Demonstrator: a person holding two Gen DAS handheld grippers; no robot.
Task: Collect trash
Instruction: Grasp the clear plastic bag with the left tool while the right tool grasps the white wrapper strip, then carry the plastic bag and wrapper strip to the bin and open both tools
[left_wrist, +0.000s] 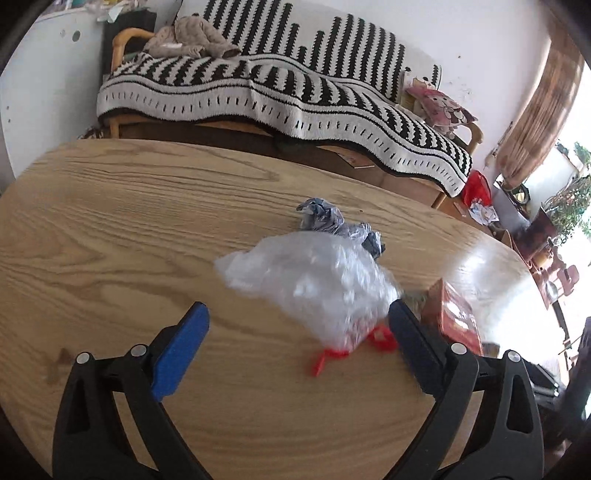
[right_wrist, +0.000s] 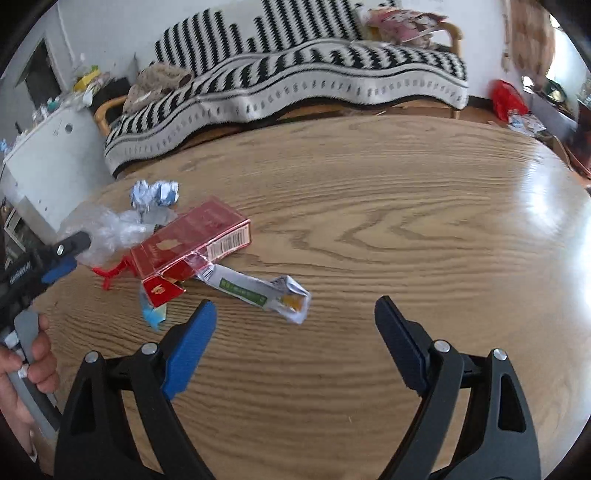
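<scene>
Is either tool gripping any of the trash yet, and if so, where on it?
Nothing is held. The left tool is open with the clear plastic bag lying between its fingers, unclamped. The right tool is open over bare table.

Both the left gripper (left_wrist: 299, 321) and right gripper (right_wrist: 295, 317) tilt downward, jaws spread wide and empty.

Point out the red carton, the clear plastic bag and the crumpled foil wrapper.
red carton (right_wrist: 192, 240): right wrist view, its broad top face.
clear plastic bag (left_wrist: 314, 280): left wrist view, middle of its bulge.
crumpled foil wrapper (right_wrist: 155, 194): right wrist view, centre of the wad.
</scene>
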